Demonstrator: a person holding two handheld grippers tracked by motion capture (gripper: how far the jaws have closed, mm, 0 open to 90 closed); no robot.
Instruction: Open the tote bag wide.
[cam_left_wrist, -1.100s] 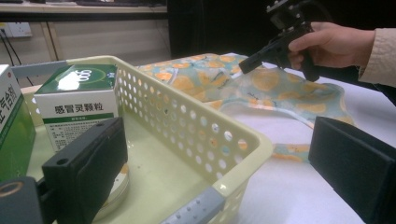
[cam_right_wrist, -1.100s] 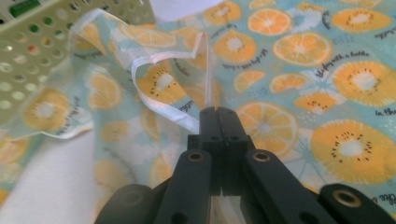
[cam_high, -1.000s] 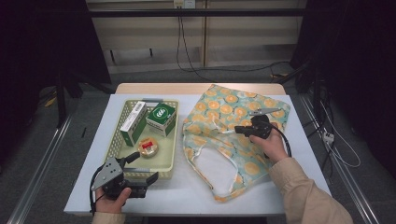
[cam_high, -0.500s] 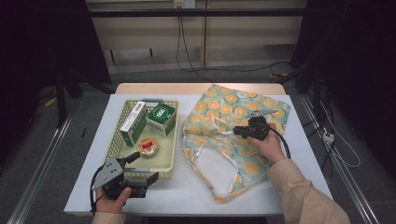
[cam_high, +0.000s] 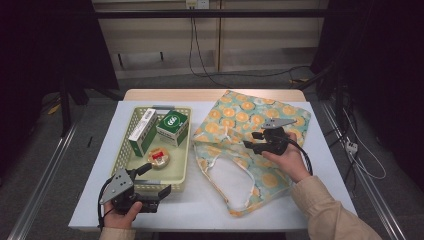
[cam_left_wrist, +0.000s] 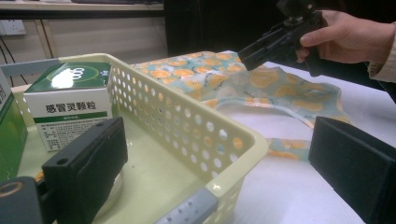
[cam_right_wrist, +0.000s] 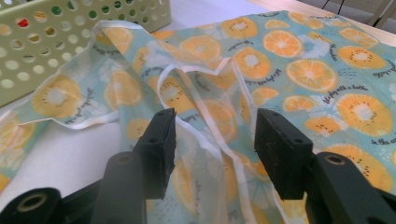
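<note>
A cloth bag (cam_high: 240, 117) printed with orange slices lies flat on the white table, right of a pale yellow basket (cam_high: 120, 155). My right gripper (cam_high: 252, 140) hovers over the bag's middle. Its jaws have just been opening and now stand apart over the bag's white-edged handle strap (cam_right_wrist: 217, 135), pressing nothing. My left gripper (cam_high: 154, 180) rests at the basket's near edge, open wide, with the basket's corner (cam_left_wrist: 224, 126) between its jaws and untouched by the pads. The bag (cam_left_wrist: 280, 88) and the right gripper (cam_left_wrist: 252, 50) also show in the left gripper view.
In the basket are a green box (cam_high: 172, 127), a taller green and white box (cam_high: 141, 131) and a small round red and yellow item (cam_high: 160, 157). The green box (cam_left_wrist: 70, 102) stands just beyond my left jaw. Cables trail on the floor behind the table.
The right gripper's jaws went from shut to open, and the hand shifted slightly over the bag. The left gripper stayed where it was.
</note>
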